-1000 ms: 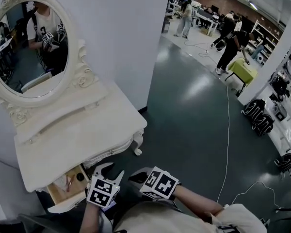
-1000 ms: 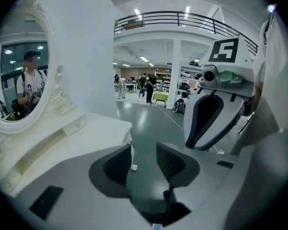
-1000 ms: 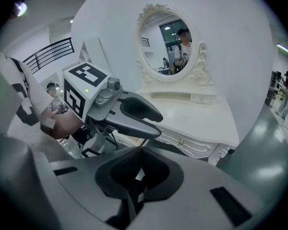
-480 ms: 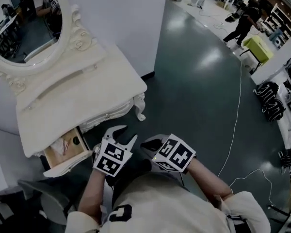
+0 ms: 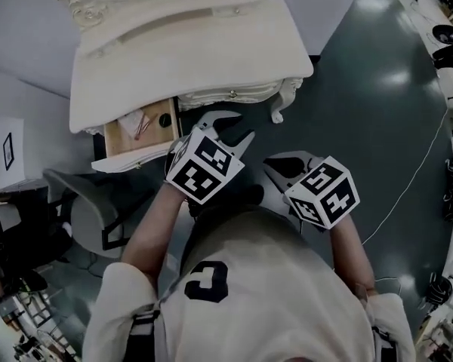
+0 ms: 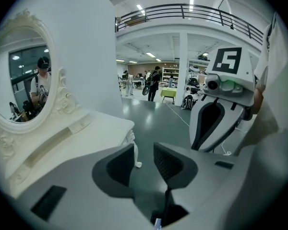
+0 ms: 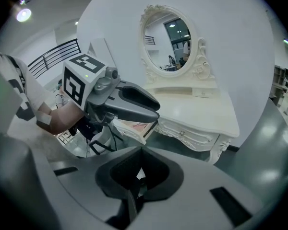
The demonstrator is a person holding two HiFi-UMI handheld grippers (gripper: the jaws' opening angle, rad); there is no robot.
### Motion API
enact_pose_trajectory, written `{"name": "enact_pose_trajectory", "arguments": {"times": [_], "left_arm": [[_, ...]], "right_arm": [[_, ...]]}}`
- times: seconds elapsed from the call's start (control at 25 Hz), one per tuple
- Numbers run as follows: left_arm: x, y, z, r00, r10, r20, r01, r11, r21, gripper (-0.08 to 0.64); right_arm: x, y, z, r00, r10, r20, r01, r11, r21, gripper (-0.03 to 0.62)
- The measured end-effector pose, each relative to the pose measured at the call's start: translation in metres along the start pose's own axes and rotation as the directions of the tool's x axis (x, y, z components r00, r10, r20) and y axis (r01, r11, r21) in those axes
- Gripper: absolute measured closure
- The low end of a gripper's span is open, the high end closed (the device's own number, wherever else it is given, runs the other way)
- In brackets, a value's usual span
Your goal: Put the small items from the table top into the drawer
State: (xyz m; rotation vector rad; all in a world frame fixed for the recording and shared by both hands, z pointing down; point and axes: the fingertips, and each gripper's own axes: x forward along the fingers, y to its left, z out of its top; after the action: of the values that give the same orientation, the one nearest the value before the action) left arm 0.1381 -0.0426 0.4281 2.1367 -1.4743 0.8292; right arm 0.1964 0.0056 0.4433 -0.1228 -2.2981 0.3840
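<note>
White dressing tabletop (image 5: 189, 59) bare; small items (image 5: 141, 124) lie in the open drawer (image 5: 117, 138), stowing apparently done. Left gripper (image 5: 232, 127) fingers apart, empty, just been narrowing; right gripper (image 5: 274, 168) fingers clenched, empty.

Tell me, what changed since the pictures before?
The head camera tipped down, so the dressing table now sits at the top of the view. The left gripper has just been closing its jaws, with nothing between them. Nothing was grabbed or dropped. The drawer stayed open with things inside; the right gripper stayed empty.
</note>
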Motion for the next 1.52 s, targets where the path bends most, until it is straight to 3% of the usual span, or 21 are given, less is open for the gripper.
{"name": "enact_pose_trajectory", "arguments": {"times": [0.12, 0.28, 0.44, 0.72, 0.96, 1.12, 1.28, 1.52], "left_arm": [[-0.015, 0.009, -0.014, 1.000, 0.003, 0.009, -0.003, 1.000, -0.019, 0.401], [-0.036, 0.025, -0.037, 1.000, 0.005, 0.029, -0.004, 0.999, -0.037, 0.496], [-0.055, 0.045, -0.055, 0.999, 0.015, 0.051, -0.012, 0.999, -0.050, 0.502], [-0.091, 0.074, -0.093, 0.997, 0.057, 0.043, -0.054, 0.997, -0.063, 0.502], [-0.137, 0.088, -0.072, 0.974, 0.107, 0.200, -0.095, 0.993, -0.068, 0.502], [-0.170, 0.087, -0.065, 0.937, 0.139, 0.320, -0.134, 0.990, -0.038, 0.502], [-0.191, 0.104, -0.067, 0.924, 0.197, 0.327, -0.207, 0.978, -0.004, 0.502], [-0.204, 0.113, -0.102, 0.928, 0.191, 0.319, -0.171, 0.981, -0.090, 0.502]], "right_arm": [[0.016, 0.004, 0.008, 0.999, -0.039, -0.012, 0.039, 0.999, 0.013, 0.566], [0.038, 0.017, 0.025, 0.997, -0.079, -0.002, 0.079, 0.997, 0.025, 0.566], [0.059, 0.026, 0.046, 0.992, -0.120, 0.038, 0.118, 0.992, 0.038, 0.566], [0.084, 0.071, 0.084, 0.981, -0.095, 0.169, 0.090, 0.995, 0.036, 0.566], [0.081, 0.093, 0.124, 0.941, -0.122, 0.316, 0.084, 0.988, 0.130, 0.566], [0.082, 0.113, 0.134, 0.933, -0.113, 0.341, 0.054, 0.982, 0.179, 0.565], [0.084, 0.128, 0.151, 0.925, -0.101, 0.366, 0.044, 0.986, 0.160, 0.566], [0.096, 0.149, 0.162, 0.896, -0.142, 0.422, 0.094, 0.987, 0.132, 0.566]]}}
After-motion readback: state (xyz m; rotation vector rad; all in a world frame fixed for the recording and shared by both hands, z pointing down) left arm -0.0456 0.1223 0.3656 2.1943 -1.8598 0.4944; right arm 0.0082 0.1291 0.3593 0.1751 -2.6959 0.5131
